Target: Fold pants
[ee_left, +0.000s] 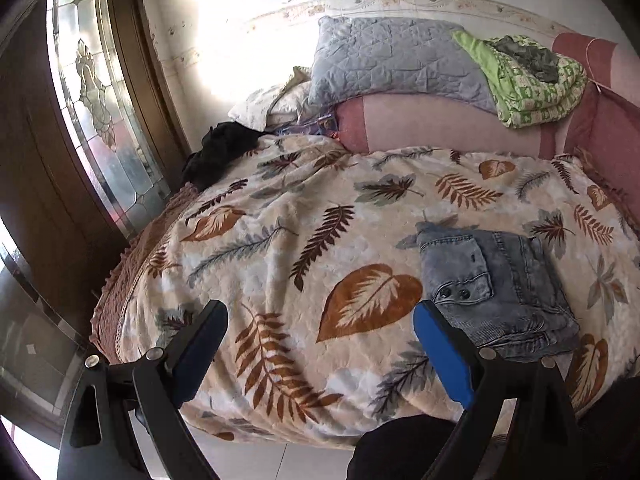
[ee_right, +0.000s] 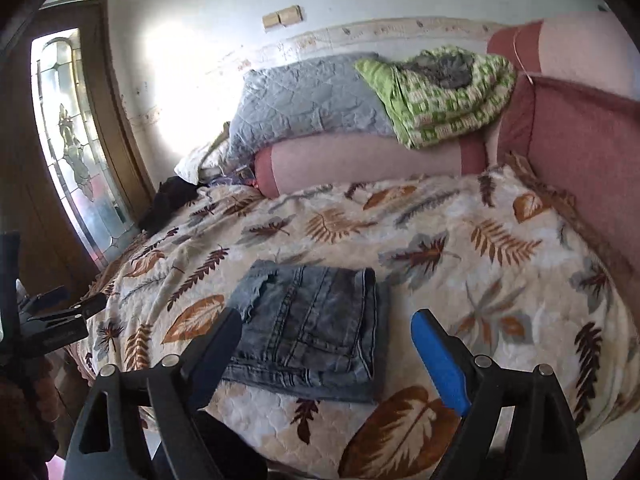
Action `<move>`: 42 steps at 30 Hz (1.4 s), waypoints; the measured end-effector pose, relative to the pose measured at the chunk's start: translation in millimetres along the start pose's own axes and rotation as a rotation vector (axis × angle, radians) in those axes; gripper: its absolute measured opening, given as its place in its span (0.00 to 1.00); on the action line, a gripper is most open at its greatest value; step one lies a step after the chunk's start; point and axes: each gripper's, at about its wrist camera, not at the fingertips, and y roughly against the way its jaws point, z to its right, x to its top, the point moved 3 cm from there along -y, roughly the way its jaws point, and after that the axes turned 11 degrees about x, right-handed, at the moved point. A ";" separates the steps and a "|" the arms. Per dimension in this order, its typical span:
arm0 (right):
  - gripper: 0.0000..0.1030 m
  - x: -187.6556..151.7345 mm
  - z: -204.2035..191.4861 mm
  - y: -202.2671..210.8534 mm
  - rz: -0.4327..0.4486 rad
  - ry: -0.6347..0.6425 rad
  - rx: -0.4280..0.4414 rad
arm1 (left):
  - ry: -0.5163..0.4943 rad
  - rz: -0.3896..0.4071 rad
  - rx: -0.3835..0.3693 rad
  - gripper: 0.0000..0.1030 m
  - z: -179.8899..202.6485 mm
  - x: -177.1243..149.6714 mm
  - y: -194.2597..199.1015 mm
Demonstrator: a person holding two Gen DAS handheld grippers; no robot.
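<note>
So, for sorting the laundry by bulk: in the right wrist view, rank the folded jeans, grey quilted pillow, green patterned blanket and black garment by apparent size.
1. Grey quilted pillow
2-3. Green patterned blanket and folded jeans: alike, and the jeans are nearer
4. Black garment

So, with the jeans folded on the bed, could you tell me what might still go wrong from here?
1. The folded jeans lie near the bed's front edge on a soft, rumpled leaf blanket; a nudge could slide them off.
2. The open right gripper is close above them and might snag the stacked layers.
</note>
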 end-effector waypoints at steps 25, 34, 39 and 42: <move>0.86 7.5 -67.7 17.8 0.078 0.183 0.023 | 0.091 0.117 0.092 0.91 -18.2 16.3 40.9; 0.86 6.1 -70.2 12.4 0.062 0.186 0.032 | 0.089 0.103 0.109 0.91 -18.8 15.4 38.0; 0.86 7.8 -70.4 11.2 0.061 0.182 0.029 | 0.078 0.116 0.113 0.91 -17.2 17.2 40.4; 0.86 7.7 -69.4 10.6 0.060 0.175 0.027 | 0.086 0.118 0.106 0.91 -17.7 17.9 42.4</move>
